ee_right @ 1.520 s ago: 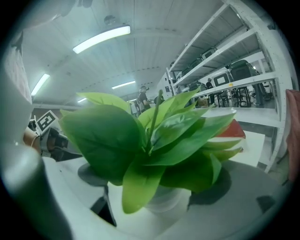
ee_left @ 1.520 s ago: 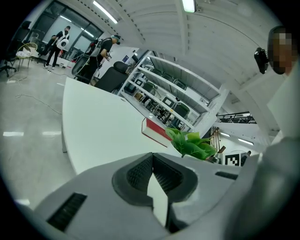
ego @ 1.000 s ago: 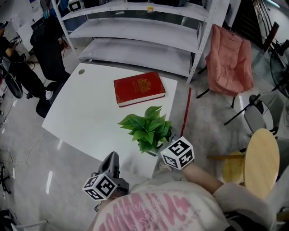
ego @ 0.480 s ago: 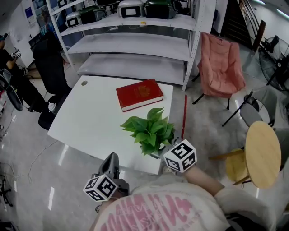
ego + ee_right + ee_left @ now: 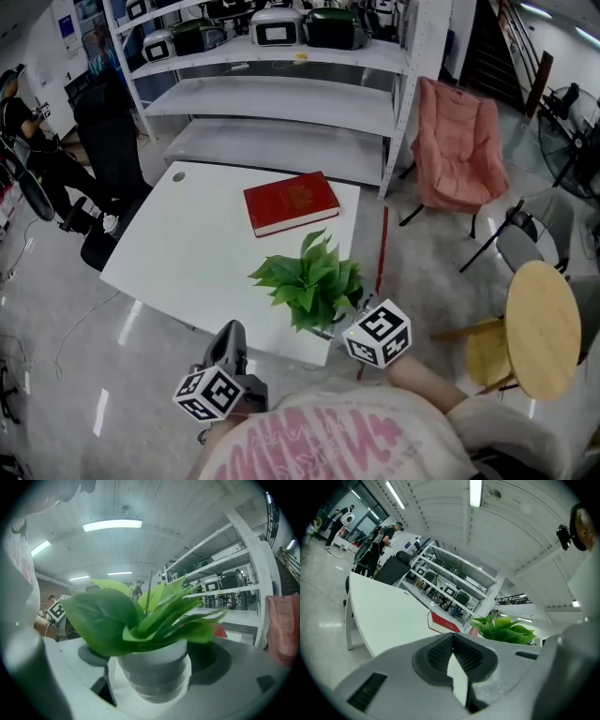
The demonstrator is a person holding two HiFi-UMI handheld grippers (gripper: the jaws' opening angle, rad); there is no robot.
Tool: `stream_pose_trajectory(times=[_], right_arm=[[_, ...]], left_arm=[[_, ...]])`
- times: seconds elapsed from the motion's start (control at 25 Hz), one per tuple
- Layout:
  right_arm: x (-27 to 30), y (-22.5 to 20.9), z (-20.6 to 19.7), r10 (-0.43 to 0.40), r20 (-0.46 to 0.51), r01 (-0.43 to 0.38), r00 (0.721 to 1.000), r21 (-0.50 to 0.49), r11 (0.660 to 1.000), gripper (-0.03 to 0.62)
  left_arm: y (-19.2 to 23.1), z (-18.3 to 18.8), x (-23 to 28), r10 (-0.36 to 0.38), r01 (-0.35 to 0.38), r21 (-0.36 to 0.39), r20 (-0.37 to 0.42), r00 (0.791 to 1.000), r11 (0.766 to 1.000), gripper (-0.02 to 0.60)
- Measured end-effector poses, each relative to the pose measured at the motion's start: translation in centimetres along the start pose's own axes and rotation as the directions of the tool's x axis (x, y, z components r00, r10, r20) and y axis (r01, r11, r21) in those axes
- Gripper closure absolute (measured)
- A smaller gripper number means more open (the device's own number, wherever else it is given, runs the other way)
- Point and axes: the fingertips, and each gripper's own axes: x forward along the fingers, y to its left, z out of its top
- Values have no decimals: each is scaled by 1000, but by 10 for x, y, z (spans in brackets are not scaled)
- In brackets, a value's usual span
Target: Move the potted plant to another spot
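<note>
While the left gripper (image 5: 231, 339) hangs off the surface's (image 5: 187, 244) near edge, well on the person's side of the red book (image 5: 291, 202), its jaws are pressed together with nothing between them. The right gripper (image 5: 151, 670) has its jaws closed against the pot of the potted plant (image 5: 309, 279), one on each side. That plant stands upright near the book, on its near side, by the surface's near right corner.
</note>
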Motion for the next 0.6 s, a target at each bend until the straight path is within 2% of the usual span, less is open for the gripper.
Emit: stream_pose_trajectory(times=[0.32, 0.6], right_arm=[[2, -8, 0, 89, -8, -89, 996, -15, 996, 91], [12, -27, 16, 171, 25, -171, 985, -22, 985, 91]], left_arm=[[-8, -7, 6, 57, -54, -55, 57, 997, 997, 579], [-14, 5, 12, 131, -122, -71, 139, 982, 990, 578]])
